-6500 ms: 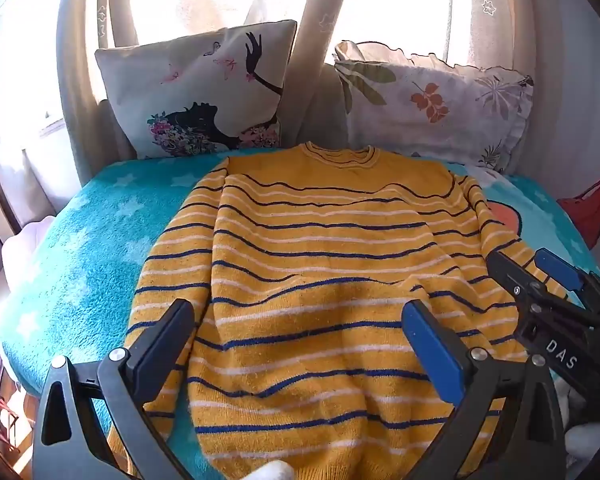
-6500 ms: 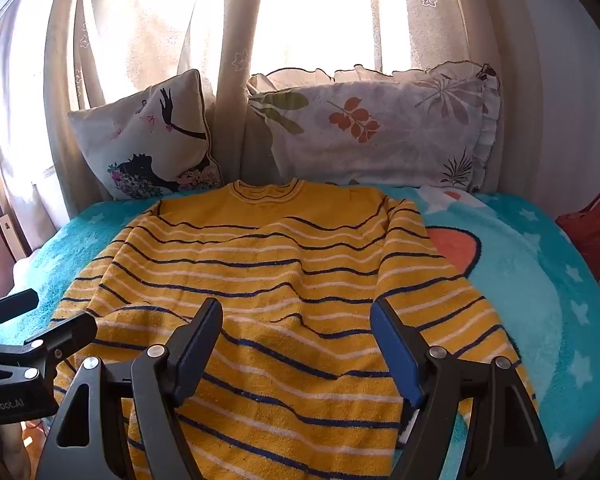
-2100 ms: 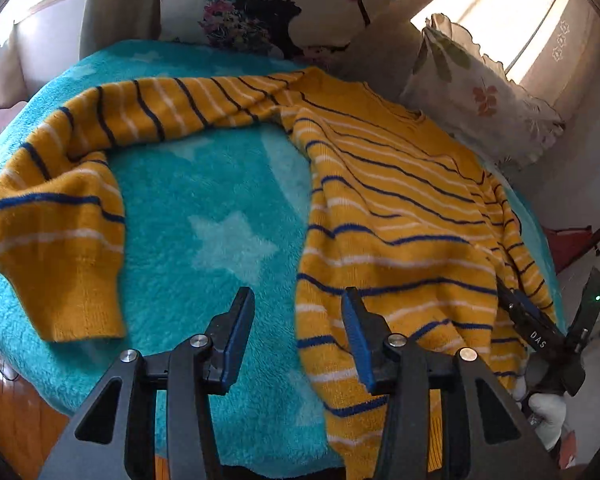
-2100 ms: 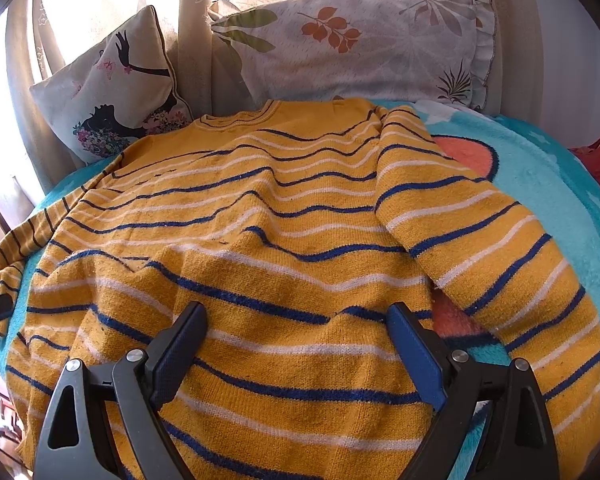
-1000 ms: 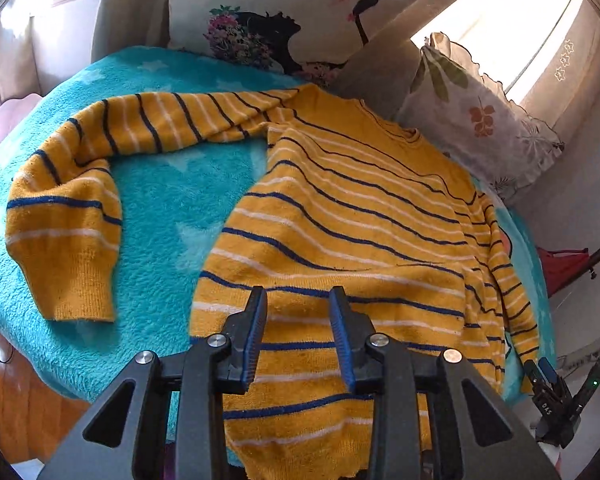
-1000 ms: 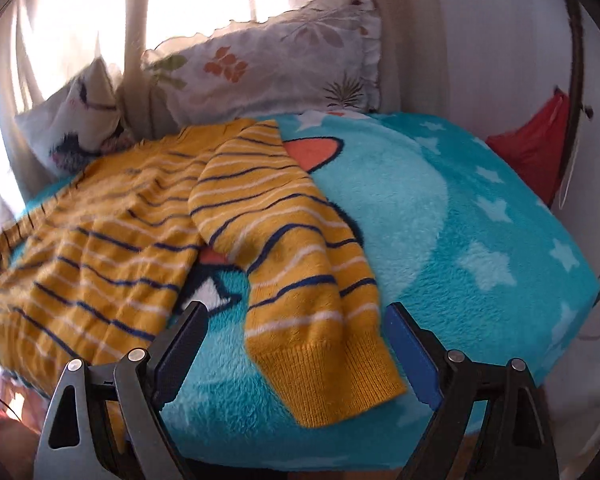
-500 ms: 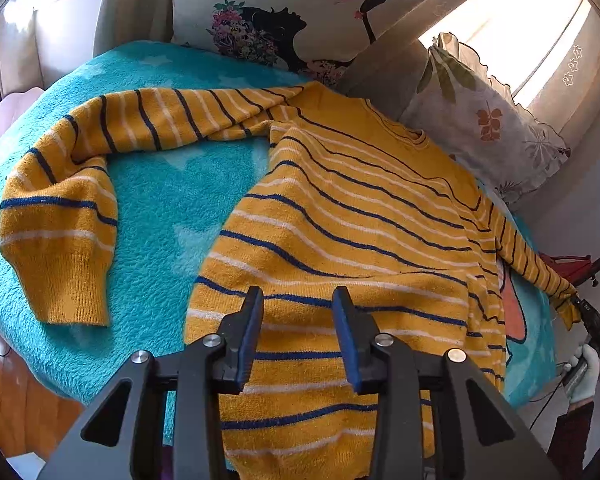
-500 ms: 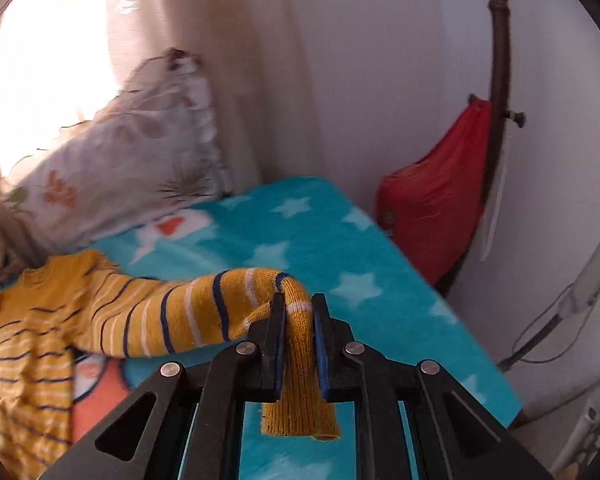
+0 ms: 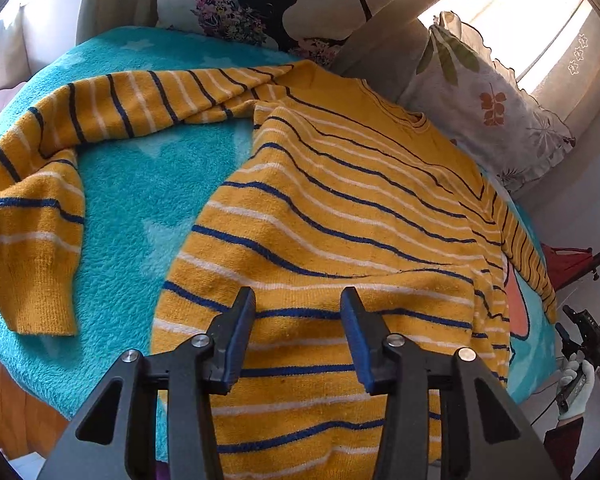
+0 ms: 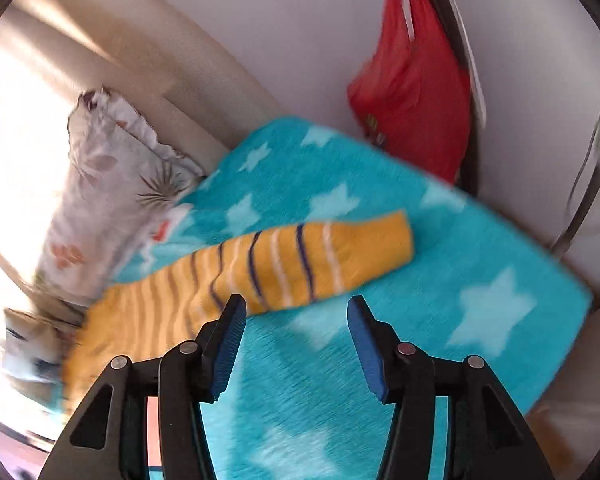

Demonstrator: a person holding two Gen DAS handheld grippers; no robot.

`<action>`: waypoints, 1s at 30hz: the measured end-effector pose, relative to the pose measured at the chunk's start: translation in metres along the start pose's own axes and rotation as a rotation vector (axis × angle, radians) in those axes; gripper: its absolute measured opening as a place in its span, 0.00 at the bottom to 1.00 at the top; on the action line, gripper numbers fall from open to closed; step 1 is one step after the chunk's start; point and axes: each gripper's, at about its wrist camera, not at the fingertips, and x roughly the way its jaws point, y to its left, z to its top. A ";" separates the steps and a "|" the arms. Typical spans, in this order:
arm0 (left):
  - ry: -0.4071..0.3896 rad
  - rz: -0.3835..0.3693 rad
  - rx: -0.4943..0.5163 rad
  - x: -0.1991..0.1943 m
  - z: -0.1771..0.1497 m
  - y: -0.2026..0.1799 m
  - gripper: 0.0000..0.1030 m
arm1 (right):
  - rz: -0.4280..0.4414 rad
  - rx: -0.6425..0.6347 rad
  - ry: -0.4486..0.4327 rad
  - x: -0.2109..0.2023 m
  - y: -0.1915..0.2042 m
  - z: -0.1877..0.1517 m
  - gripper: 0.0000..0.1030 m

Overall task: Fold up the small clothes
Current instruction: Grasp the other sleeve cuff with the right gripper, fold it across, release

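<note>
A yellow sweater [image 9: 340, 216] with blue and white stripes lies flat on the teal star blanket [image 9: 140, 208]. Its one sleeve [image 9: 60, 128] is spread out to the left. My left gripper [image 9: 298, 312] is open and empty, above the sweater's lower hem. In the right wrist view the other sleeve [image 10: 292, 268] lies stretched out on the blanket [image 10: 480, 280]. My right gripper [image 10: 296, 320] is open and empty, just in front of that sleeve. It also shows far right in the left wrist view [image 9: 580, 332].
Two printed pillows [image 9: 284, 4] [image 9: 488, 100] lean against curtains at the back. A red bag [image 10: 416, 80] hangs by the wall to the right of the bed. The blanket's edge [image 9: 36, 360] drops off at the left front.
My right gripper has opened and let go of the sleeve cuff, which now lies stretched out on the blanket. My left gripper has opened wider over the hem.
</note>
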 end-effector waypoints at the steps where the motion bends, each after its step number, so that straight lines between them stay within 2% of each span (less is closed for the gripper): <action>1: 0.006 -0.003 0.003 0.002 0.000 -0.003 0.42 | 0.047 0.058 0.024 0.008 -0.007 -0.001 0.56; 4: 0.013 -0.003 0.008 0.005 -0.002 -0.007 0.42 | 0.106 0.210 0.047 0.033 -0.023 -0.002 0.56; 10: 0.009 -0.007 -0.020 0.003 -0.002 -0.003 0.42 | 0.037 0.280 -0.080 0.055 -0.018 0.013 0.57; 11: 0.009 -0.009 -0.025 0.003 -0.002 -0.001 0.42 | 0.028 0.281 -0.085 0.058 -0.016 0.016 0.50; 12: 0.009 -0.013 -0.028 0.003 -0.001 0.002 0.42 | 0.026 0.277 -0.076 0.061 -0.013 0.018 0.38; 13: 0.009 -0.017 -0.029 0.002 -0.001 0.004 0.42 | 0.038 0.269 -0.062 0.065 -0.010 0.023 0.14; 15: 0.008 -0.024 -0.031 0.002 0.000 0.007 0.42 | 0.016 0.232 -0.068 0.065 0.005 0.028 0.13; 18: 0.006 -0.046 -0.037 0.001 0.000 0.012 0.42 | -0.016 0.110 -0.094 0.059 0.048 0.037 0.13; 22: 0.003 -0.069 -0.041 0.000 -0.001 0.019 0.42 | 0.033 -0.052 -0.093 0.051 0.119 0.029 0.12; 26: -0.014 -0.078 -0.045 -0.008 -0.004 0.028 0.43 | 0.135 -0.236 -0.040 0.069 0.216 -0.004 0.12; 30: -0.061 -0.044 -0.035 -0.024 -0.007 0.039 0.47 | 0.235 -0.430 0.042 0.101 0.309 -0.061 0.12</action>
